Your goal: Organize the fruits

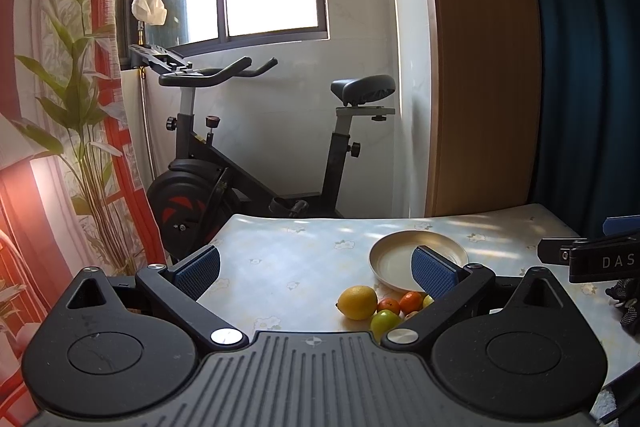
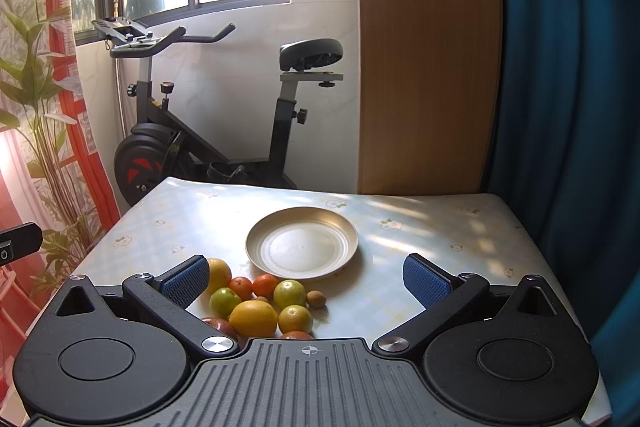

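Observation:
A round metal plate [image 2: 302,243] lies bare on the flowered table [image 2: 440,227]. Just in front of it sits a cluster of fruit: a lemon [image 2: 253,317], two small oranges [image 2: 265,285], green citrus [image 2: 289,293], a kiwi [image 2: 316,297] and a reddish fruit [image 2: 218,325]. My right gripper [image 2: 306,277] is open, hovering above the fruit with nothing between its fingers. My left gripper [image 1: 316,269] is open too, left of the plate [image 1: 400,255]; the lemon [image 1: 357,302], oranges [image 1: 410,302] and a green fruit [image 1: 385,323] lie by its right finger.
An exercise bike [image 2: 208,131] stands beyond the table's far edge under a window. A wooden panel [image 2: 424,67] and blue curtain [image 2: 568,87] are at the right, a plant [image 1: 80,147] and red curtain at the left. The right gripper's body [image 1: 592,259] shows at the left view's right edge.

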A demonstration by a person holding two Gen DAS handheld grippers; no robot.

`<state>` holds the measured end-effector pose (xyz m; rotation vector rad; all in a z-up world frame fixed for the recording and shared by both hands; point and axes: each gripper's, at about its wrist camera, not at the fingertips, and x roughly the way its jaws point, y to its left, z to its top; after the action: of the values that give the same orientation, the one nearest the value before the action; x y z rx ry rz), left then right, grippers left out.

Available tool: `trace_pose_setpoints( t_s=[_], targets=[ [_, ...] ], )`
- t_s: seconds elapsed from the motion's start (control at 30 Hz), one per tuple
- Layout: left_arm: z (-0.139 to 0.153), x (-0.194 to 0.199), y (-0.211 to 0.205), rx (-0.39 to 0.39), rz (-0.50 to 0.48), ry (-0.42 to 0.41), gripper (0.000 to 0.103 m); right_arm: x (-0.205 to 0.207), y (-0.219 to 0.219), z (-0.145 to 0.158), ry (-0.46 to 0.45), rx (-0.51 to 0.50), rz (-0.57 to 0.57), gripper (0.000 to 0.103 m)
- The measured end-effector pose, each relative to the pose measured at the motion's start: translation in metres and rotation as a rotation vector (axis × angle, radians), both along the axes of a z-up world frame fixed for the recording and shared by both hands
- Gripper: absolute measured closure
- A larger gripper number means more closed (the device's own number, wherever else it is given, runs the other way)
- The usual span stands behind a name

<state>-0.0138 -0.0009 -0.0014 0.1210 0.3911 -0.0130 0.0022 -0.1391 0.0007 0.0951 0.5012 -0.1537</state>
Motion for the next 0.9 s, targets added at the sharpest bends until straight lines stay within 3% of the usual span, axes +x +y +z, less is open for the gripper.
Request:
trace_pose_setpoints(
  t_s=[0.47, 0.7, 0.9],
  targets=[
    [-0.002, 0.010, -0.001, 0.002, -0.021, 0.030, 0.000, 0.001, 0.005, 0.001, -0.009, -0.035, 0.009, 0.000],
    [-0.019, 0.042, 0.001, 0.073, 0.004, 0.041, 0.000, 0.027, -0.014, -0.013, -0.033, 0.048, 0.004, 0.000],
    [-0.038, 0.070, -0.005, 0.124, -0.012, 0.012, 0.000, 0.063, -0.027, -0.041, -0.059, 0.010, -0.037, 0.000]
  ],
)
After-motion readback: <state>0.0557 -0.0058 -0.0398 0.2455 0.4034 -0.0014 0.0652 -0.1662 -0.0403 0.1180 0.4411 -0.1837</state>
